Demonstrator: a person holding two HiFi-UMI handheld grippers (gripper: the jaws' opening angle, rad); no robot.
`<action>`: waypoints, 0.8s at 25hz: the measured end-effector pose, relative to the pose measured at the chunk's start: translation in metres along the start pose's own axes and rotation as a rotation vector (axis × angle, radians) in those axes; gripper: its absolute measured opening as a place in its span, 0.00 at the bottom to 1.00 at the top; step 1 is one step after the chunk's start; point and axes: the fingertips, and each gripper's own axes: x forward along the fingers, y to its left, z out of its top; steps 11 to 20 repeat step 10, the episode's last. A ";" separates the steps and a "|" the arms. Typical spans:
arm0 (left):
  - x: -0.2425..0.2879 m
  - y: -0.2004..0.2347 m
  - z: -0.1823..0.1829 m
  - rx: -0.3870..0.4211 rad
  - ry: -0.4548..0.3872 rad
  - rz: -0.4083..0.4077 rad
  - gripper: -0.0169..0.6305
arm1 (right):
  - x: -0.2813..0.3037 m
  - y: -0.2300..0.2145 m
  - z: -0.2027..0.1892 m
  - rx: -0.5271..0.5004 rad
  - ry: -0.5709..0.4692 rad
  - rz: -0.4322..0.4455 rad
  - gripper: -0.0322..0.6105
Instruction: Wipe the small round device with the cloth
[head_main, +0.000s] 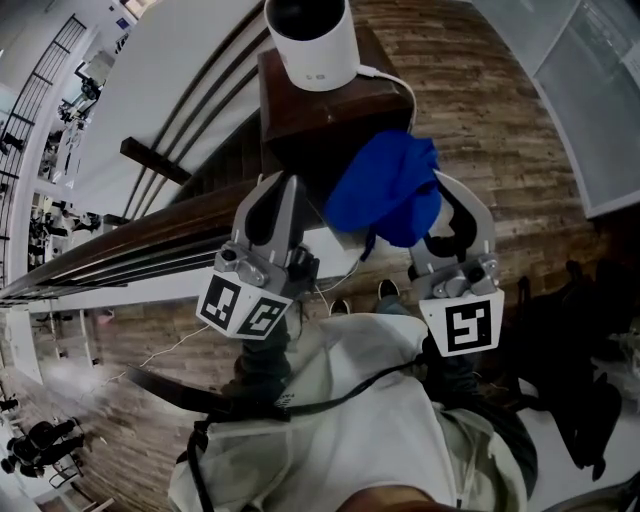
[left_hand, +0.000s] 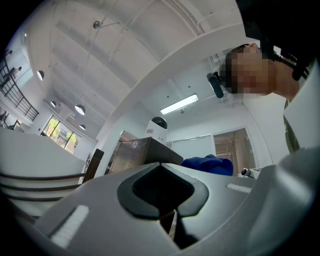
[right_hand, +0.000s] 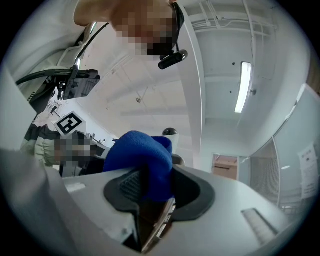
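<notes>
The small round device (head_main: 311, 40), white with a black top, stands on a dark wooden post (head_main: 335, 115). Just below it hangs a bunched blue cloth (head_main: 385, 190), over the post's near edge. My right gripper (head_main: 443, 190) is shut on the cloth, and in the right gripper view the cloth (right_hand: 142, 157) bulges between the jaws and hides most of the device (right_hand: 170, 133). My left gripper (head_main: 283, 190) is beside the post's left side, shut and holding nothing. In the left gripper view the device (left_hand: 158, 127) rises beyond the post (left_hand: 142, 151), with the cloth (left_hand: 210, 164) to its right.
A white cable (head_main: 395, 80) runs from the device down the post's right side. Dark wooden handrails (head_main: 120, 245) slant off to the left. The wood-patterned floor (head_main: 480, 110) lies far below. The person's pale jacket (head_main: 340, 420) fills the bottom of the head view.
</notes>
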 end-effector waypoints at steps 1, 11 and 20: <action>0.000 0.000 -0.001 -0.001 0.001 -0.001 0.03 | 0.000 0.001 -0.001 0.001 0.003 0.001 0.25; 0.003 -0.004 -0.001 -0.008 0.003 -0.021 0.03 | 0.000 0.005 -0.002 -0.002 0.008 0.016 0.25; 0.003 -0.004 -0.001 -0.008 0.003 -0.021 0.03 | 0.000 0.005 -0.002 -0.002 0.008 0.016 0.25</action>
